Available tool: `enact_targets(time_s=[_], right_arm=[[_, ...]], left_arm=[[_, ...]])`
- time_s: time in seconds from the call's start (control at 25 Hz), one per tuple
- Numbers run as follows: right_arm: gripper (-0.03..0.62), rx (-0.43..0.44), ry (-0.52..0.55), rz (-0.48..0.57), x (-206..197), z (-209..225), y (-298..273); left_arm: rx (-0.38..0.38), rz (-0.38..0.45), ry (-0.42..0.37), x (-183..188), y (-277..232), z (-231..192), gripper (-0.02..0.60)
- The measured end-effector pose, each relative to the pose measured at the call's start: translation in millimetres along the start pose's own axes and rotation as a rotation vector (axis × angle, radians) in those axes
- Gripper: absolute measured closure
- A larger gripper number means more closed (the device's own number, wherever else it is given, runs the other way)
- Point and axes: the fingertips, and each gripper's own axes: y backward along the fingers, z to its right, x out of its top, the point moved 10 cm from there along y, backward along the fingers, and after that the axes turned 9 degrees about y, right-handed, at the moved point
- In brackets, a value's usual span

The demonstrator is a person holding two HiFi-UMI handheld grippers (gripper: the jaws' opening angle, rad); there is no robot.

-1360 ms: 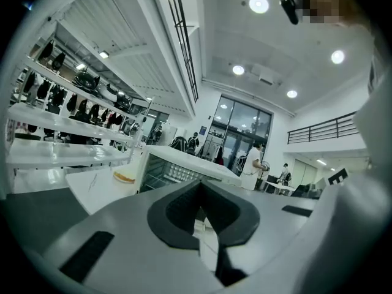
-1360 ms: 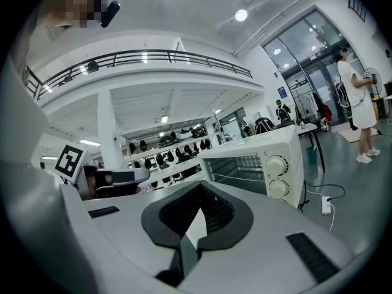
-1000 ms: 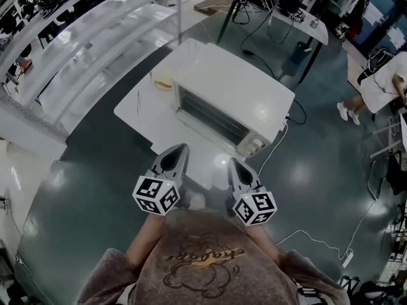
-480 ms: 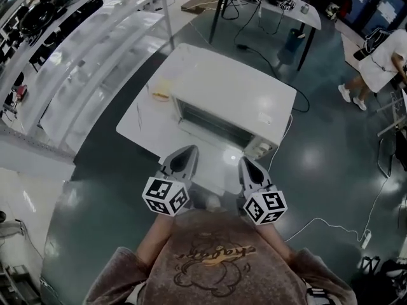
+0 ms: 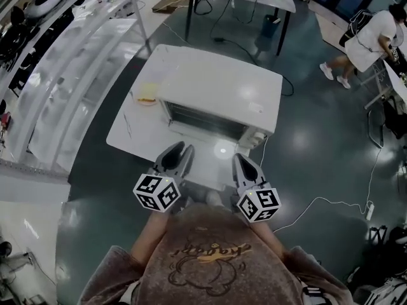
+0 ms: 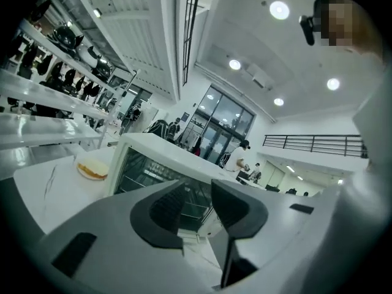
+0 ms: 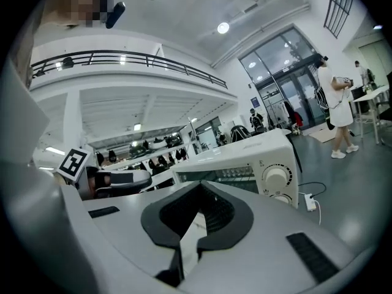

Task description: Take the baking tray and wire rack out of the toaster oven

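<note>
A: Head view?
B: Toaster oven [image 5: 216,88], door shut, sits on the white surface [image 5: 130,138] just ahead of both tools.
A: Left gripper view?
B: Left tool [image 6: 196,185] has just been opening and stands partly wide, empty. The wire rack [image 6: 142,177] shows behind the glass ahead.
A: Right gripper view?
B: Right tool [image 7: 199,187] is closed and empty. Lettering by the dial [image 7: 277,177] is unreadable.

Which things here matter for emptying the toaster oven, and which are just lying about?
Job:
toaster oven
wire rack inside it
left tool, jaws have just been opening, nothing between
right tool, shut

Lying about:
plate of food beside the oven
shelving
power strip
bystander
</note>
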Motion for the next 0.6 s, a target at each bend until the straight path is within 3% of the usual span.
enact_targets(time_s=[0.12,0.2,0.4,0.6], right_arm=[[0.595,-0.035,-0.010,0.002,-5.7,-0.6,5.5],[0.595,-0.051,-0.015,0.004,-7.8,-1.5,8.3],[0.595,-0.081,-0.016,0.005,-8.5,-2.9,13.5],[0.595,-0.107,-0.023,-0.001,-10.0,-2.7,17.6]], left_arm=[[-0.038,-0.001,0.086,-4.7,-4.8,-9.2,0.377],[-0.054,0.008,0.155,-7.6,-8.5,-15.5,0.346],[-0.063,-0.038,0.176,-17.2,-27.0,-29.0,0.347],[-0.025,-0.080,0.228,-31.3,-53.5,-51.2,0.347]])
